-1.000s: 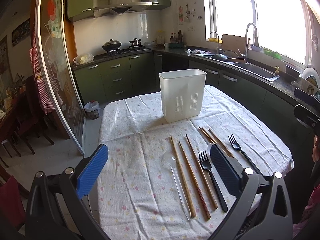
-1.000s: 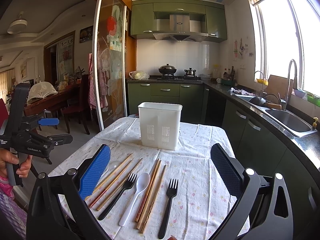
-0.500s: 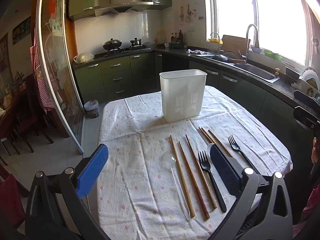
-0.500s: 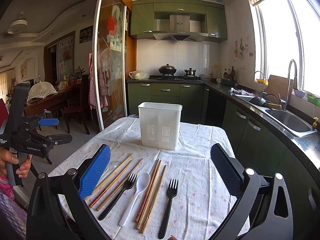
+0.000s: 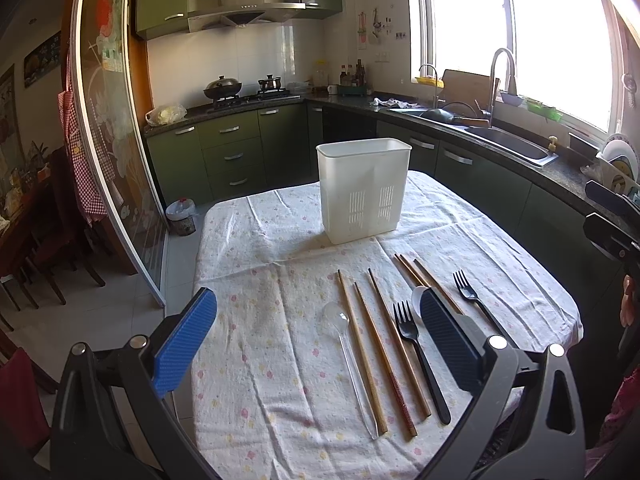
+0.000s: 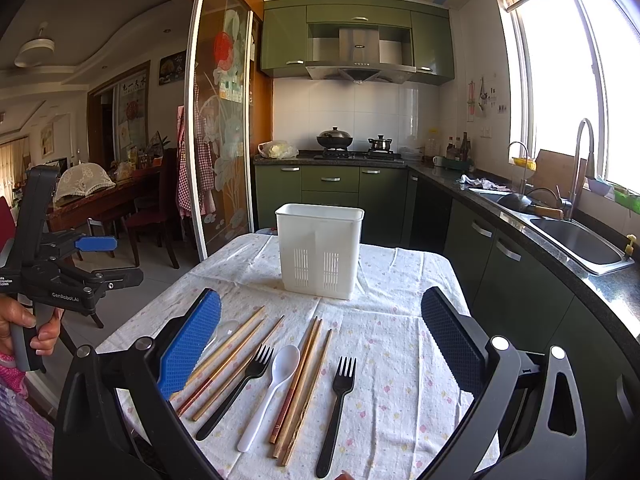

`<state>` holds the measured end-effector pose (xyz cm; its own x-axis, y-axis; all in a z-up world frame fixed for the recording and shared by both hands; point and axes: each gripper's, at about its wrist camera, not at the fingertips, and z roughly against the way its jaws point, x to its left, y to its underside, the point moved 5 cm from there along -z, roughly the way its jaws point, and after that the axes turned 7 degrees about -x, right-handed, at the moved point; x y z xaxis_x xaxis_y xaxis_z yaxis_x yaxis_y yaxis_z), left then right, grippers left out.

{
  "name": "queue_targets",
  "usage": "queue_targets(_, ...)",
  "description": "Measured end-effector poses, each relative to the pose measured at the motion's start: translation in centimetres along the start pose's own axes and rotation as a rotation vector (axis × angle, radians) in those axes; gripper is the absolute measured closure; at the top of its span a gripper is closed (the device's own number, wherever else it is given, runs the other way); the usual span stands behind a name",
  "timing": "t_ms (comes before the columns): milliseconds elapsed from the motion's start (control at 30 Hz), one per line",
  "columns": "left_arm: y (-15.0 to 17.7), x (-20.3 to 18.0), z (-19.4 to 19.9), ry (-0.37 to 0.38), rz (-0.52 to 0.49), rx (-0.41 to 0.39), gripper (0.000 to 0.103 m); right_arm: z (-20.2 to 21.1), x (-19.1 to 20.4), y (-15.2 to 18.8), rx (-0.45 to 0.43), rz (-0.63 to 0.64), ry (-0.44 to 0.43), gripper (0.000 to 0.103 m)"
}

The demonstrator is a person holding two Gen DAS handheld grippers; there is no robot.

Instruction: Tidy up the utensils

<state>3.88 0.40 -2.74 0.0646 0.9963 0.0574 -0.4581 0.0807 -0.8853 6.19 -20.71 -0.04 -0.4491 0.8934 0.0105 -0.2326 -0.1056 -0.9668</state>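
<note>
A white slotted utensil holder (image 5: 363, 189) (image 6: 319, 250) stands upright mid-table. In front of it lie several wooden chopsticks (image 5: 362, 348) (image 6: 302, 380), two black forks (image 6: 337, 408) (image 6: 236, 394), a white spoon (image 6: 270, 394) and a clear spoon (image 5: 348, 356). My left gripper (image 5: 316, 344) hovers open above the near-left part of the table, its right finger over the white spoon. My right gripper (image 6: 320, 344) is open above the utensils, holding nothing. The left gripper's body (image 6: 52, 276), held by a hand, shows at the left of the right wrist view.
A flowered cloth covers the table (image 5: 256, 248) (image 6: 400, 280). Green cabinets, a stove with pots (image 6: 335, 140) and a sink (image 5: 508, 148) lie behind and to the right. A sliding glass door (image 5: 108, 152) and dining chairs stand left.
The left wrist view has drifted slightly; both grippers stay open and the utensils have not moved.
</note>
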Motion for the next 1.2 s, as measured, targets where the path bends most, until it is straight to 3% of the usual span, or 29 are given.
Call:
queue_targets(867, -0.1, -0.4, -0.1, 0.011, 0.007, 0.014, 0.006, -0.4, -0.1, 0.1, 0.023, 0.005, 0.000, 0.004)
queue_targets(1000, -0.4, -0.8, -0.7, 0.039, 0.012, 0.060, 0.006, -2.2, -0.3, 0.3, 0.128, 0.008, -0.016, 0.004)
queue_targets(1200, -0.8, -1.5, -3.5, 0.145, 0.114, 0.217, 0.006, -6.3, -2.9, 3.6, 0.433, -0.125, -0.001, 0.004)
